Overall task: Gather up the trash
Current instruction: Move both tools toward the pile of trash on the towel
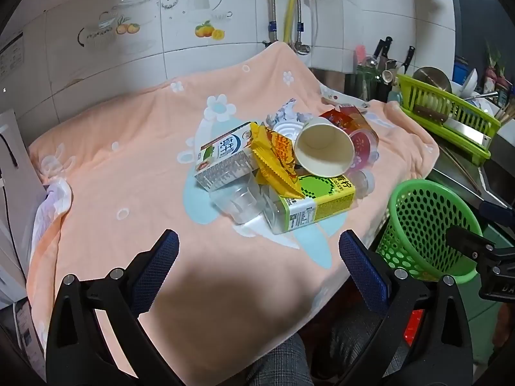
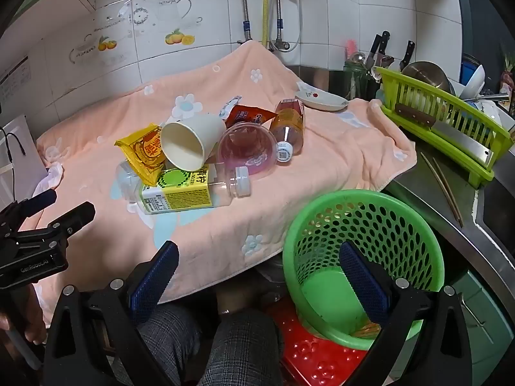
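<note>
In the left view only, milk carton [image 1: 223, 157] beside paper cup [image 1: 323, 148]

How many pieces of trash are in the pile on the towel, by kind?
Bottles: 2, lime-label bottle and amber bottle
Cartons: 1, milk carton
Paper cups: 1
Clear plastic cups: 1
Pink domed lids: 1
Snack wrappers: 2, yellow and red
Total: 8 clearly visible; some items hidden.

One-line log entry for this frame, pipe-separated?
phase: pre-grasp | left gripper: open, empty | right gripper: open, above basket | trash pile: on towel, untouched
</note>
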The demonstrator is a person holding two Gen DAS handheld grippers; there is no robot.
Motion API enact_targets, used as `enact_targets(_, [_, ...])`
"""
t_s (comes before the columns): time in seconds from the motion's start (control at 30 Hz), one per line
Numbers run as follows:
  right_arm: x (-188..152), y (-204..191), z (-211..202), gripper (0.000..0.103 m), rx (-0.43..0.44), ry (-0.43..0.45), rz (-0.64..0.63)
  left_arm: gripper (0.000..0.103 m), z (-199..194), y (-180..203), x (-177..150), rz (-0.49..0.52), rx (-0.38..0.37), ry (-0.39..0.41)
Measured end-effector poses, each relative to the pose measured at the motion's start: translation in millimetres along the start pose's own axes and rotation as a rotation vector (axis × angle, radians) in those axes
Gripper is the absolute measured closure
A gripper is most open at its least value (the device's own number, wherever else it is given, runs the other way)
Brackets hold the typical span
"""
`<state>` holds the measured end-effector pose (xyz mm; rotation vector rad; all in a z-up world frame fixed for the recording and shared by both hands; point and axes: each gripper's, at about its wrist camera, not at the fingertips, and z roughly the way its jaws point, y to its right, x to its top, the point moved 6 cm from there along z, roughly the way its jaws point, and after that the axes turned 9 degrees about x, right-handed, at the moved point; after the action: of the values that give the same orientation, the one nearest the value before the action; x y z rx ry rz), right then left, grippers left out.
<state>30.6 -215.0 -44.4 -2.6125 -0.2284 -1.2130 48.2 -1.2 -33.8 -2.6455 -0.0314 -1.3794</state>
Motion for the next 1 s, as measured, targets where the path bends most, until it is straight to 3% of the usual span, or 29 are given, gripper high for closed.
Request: enact_targets(1.0, [14.8, -4.5, 12.1, 0.006, 0.019, -0.007, -0.003, 0.005, 9.7, -0.9, 8.8, -0.009, 0.012, -0.025])
